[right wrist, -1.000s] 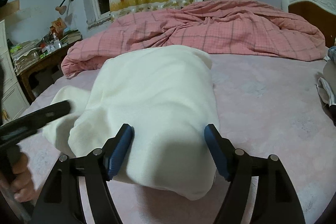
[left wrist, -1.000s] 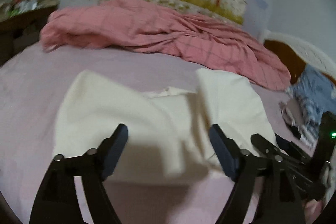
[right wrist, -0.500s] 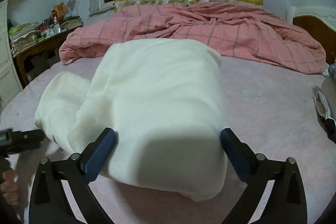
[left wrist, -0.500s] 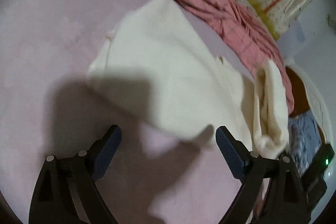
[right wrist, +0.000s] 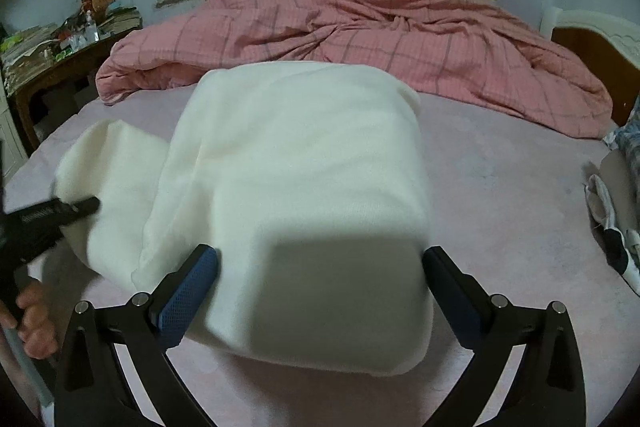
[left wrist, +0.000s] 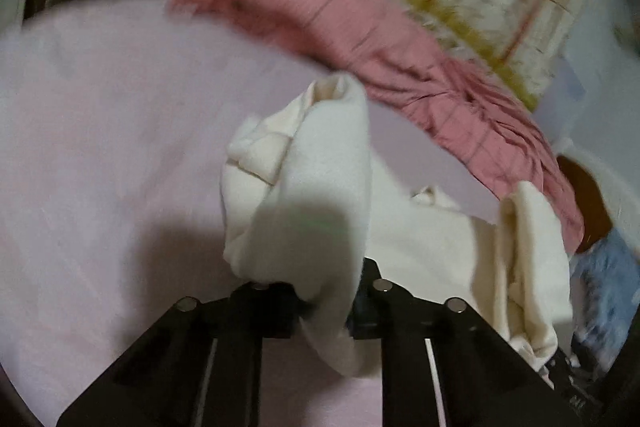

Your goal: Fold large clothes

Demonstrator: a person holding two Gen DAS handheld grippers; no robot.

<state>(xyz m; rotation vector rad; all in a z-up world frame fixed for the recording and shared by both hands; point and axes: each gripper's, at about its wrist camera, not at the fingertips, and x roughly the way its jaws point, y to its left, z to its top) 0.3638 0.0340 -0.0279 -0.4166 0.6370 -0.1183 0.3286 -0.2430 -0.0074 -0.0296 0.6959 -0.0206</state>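
We are closing our left gripper (left wrist: 326, 301) on a fold of the cream garment (right wrist: 296, 187) lying mid-frame on the bed (right wrist: 500, 163), our right gripper (right wrist: 320, 275) is standing spread over its near edge, and next we likely need to carry that pinched sleeve across the body.

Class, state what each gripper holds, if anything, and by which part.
The left gripper is closing on a bunched edge of the cream garment. The right gripper stands open and holds nothing.
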